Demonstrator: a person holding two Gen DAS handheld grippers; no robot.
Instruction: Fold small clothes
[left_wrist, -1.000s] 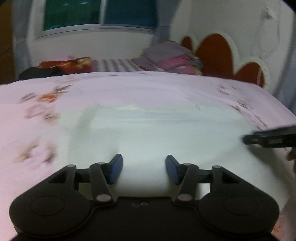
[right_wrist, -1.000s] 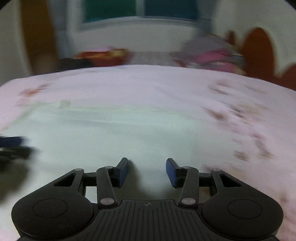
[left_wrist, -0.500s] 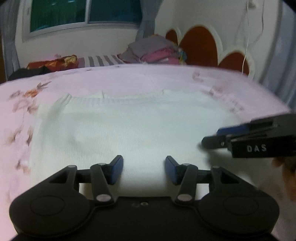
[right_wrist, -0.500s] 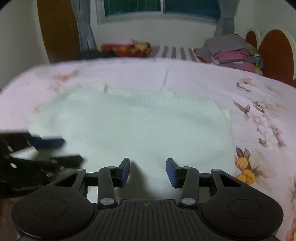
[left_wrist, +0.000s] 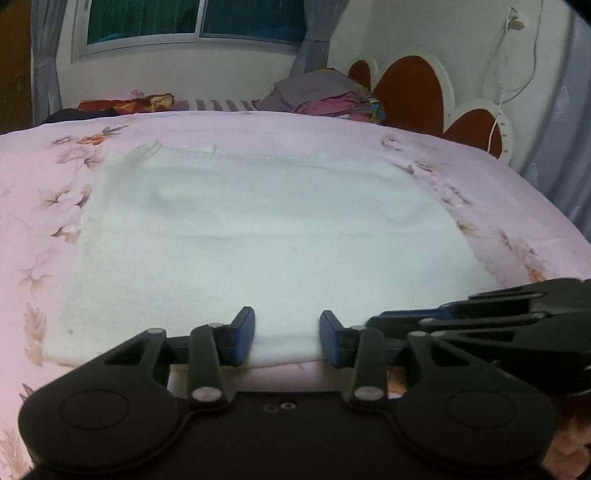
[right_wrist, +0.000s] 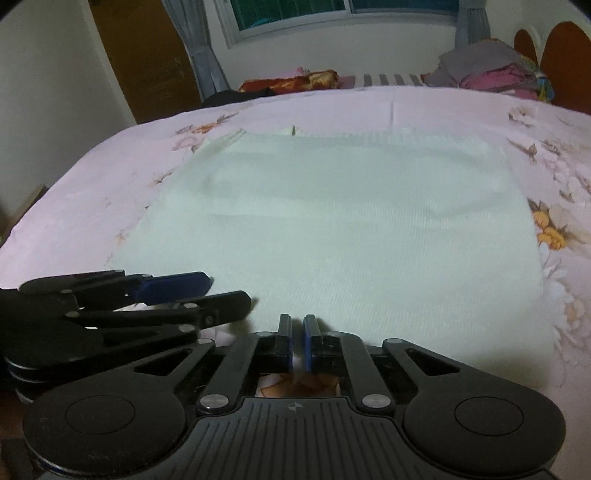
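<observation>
White garment (left_wrist: 266, 243) lies flat on bed (left_wrist: 332, 136). L gripper (left_wrist: 287, 338): fingers spread, straddling near hem. R gripper (right_wrist: 297, 341): fingers nearly pressed together at near hem; cannot tell if pinching cloth.

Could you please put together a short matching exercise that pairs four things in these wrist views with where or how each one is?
Things:
1. left gripper
2. right gripper
3. white knit garment
4. pile of folded clothes

States or places:
A. spread flat on the pink floral bedspread
B. stacked at the far end of the bed, by the headboard
C. fingers nearly together at the garment's near hem
D. fingers apart, straddling the near hem

Pairs: 1-D, 2-C, 3-A, 4-B
</observation>
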